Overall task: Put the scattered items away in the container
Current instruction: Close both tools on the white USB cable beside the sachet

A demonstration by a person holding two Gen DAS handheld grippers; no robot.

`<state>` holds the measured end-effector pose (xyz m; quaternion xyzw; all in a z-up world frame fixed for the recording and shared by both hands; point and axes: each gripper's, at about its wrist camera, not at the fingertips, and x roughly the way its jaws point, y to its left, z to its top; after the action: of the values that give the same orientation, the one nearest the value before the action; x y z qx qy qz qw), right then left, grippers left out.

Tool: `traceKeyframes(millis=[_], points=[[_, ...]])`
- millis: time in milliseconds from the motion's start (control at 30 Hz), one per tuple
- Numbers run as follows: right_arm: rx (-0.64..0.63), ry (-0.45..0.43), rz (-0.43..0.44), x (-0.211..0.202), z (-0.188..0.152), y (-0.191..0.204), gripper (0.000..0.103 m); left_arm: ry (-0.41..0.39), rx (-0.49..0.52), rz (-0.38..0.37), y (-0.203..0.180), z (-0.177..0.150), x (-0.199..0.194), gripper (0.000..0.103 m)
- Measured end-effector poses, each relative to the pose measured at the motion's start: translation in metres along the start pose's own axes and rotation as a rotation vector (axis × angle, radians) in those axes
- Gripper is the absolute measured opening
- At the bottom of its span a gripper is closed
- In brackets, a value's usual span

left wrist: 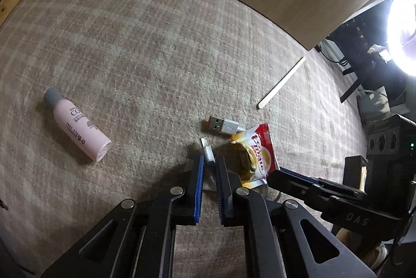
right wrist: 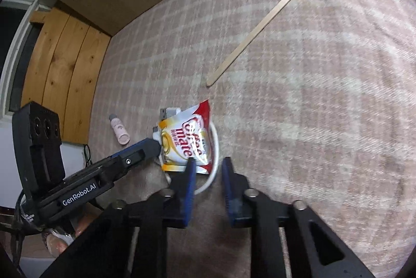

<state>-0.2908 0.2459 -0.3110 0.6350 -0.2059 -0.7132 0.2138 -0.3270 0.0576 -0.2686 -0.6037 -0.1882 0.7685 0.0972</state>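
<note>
While left tool [left wrist: 208, 161] pinches cable plug [left wrist: 208, 154]

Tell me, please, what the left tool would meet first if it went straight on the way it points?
Most likely the cable plug: it already sits between the left tool's pads, which look closed on it. Just beyond lies the USB plug, though depth is hard to judge.

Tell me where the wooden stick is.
The wooden stick lies flat on the checked cloth, up and right of the creamer sachet, touching nothing.
</note>
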Motion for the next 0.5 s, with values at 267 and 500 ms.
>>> traceKeyframes(millis=[267, 500], points=[[0.003, -0.06, 0.015, -0.021, -0.021, 0.0, 0.006, -0.001, 0.016, -0.047, -0.009, -0.021, -0.014, 0.0], [0.01, -0.125, 0.067, -0.057, -0.046, 0.0, 0.002, -0.014, 0.083, -0.089, -0.035, -0.046, -0.034, 0.0]])
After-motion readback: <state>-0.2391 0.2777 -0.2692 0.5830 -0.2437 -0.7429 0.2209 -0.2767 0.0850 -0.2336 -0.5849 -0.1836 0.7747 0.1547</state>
